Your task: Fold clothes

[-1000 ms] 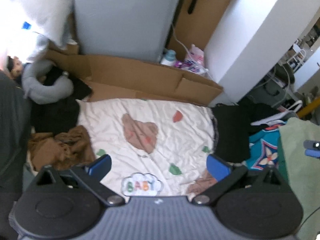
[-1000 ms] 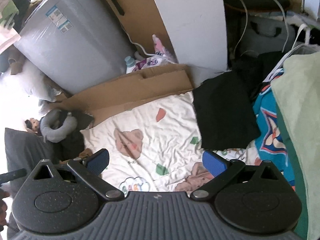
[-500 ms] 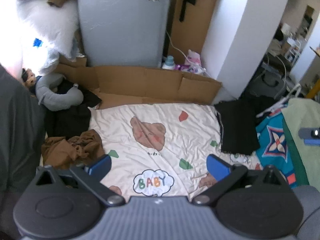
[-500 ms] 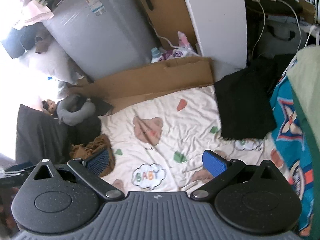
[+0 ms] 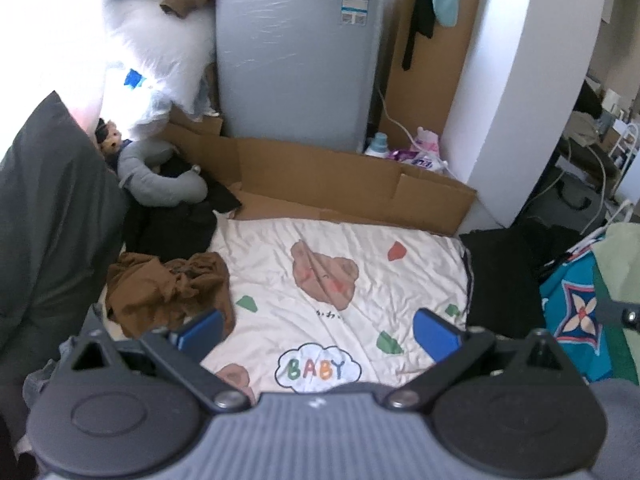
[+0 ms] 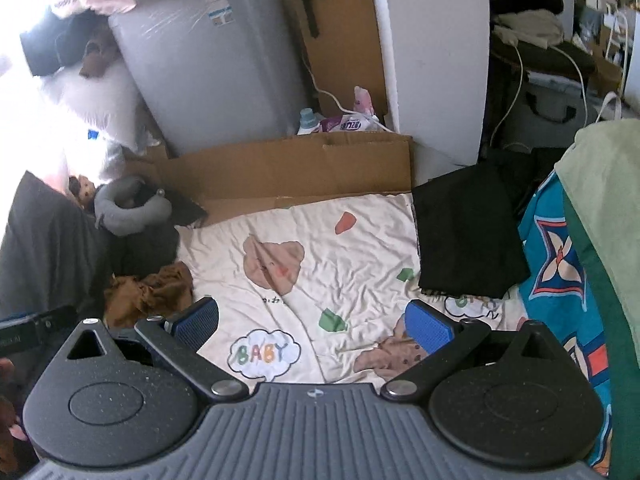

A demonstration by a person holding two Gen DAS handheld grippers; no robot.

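Hovering with jaws wide and empty, left gripper (image 5: 318, 330) and right gripper (image 6: 312, 318) await a garment; likely next: brown garment (image 5: 168, 286) left of the bear blanket (image 5: 340, 280).

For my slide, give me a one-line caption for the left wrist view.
Open left tool above a cream BABY sheet, crumpled brown garment at its left edge, black garment at right.
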